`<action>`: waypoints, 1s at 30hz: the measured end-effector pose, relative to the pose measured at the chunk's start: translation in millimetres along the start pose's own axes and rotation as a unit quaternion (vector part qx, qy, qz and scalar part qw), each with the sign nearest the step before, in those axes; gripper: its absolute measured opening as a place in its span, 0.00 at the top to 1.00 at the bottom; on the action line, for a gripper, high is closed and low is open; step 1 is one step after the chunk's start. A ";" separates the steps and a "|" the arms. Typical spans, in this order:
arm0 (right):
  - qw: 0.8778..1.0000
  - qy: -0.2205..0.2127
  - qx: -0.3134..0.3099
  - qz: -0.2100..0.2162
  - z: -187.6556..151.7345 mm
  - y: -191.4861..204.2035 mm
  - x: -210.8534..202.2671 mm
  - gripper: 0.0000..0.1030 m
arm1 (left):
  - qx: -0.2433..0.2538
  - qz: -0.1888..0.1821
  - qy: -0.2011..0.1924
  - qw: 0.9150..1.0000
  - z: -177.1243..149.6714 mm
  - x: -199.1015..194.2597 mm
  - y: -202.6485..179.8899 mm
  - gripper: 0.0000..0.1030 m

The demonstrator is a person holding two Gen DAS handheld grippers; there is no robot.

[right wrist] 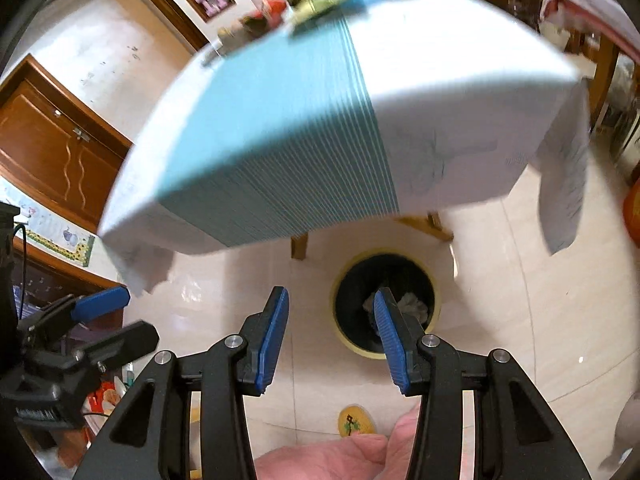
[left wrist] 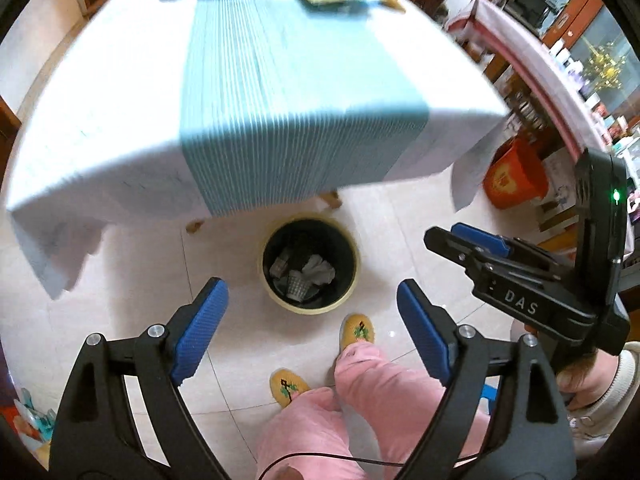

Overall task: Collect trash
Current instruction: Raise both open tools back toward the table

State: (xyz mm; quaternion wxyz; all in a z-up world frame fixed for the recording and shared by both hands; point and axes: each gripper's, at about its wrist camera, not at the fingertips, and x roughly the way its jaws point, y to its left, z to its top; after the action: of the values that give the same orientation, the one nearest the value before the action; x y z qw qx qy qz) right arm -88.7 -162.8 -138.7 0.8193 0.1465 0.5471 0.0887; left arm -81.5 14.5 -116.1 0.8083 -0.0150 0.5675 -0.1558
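Bright, even light; table point(left wrist: 120, 120) motion-blurred (fisheye-bowed edges)

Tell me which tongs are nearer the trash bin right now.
Right, as far as I can judge. The right tongs, open and empty, overlap the bin rim in their own view. The left tongs, also open, frame the bin from farther back.
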 end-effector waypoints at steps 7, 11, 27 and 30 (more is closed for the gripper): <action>0.998 -0.068 -0.015 0.002 23.2 38.5 -90.8 0.56 | 0.000 -0.012 -0.052 0.999 34.7 -99.8 -5.0 0.17; 0.994 -0.104 -0.025 0.000 40.0 52.9 -132.4 0.56 | 0.001 -0.010 -0.090 0.996 53.5 -142.4 -4.1 0.17; 0.982 -0.184 -0.033 -0.006 129.5 81.1 -200.2 0.56 | -0.002 0.001 -0.156 0.988 145.4 -201.6 3.7 0.17; 0.982 -0.185 -0.030 -0.009 160.3 79.1 -198.6 0.56 | -0.004 0.010 -0.155 0.988 169.7 -195.1 9.2 0.17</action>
State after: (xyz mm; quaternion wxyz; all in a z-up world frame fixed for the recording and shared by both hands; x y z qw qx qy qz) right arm -16.3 -172.1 118.3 0.9113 0.1309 0.3841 0.0695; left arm 17.2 49.9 120.4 0.8878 -0.0364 0.4366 -0.1409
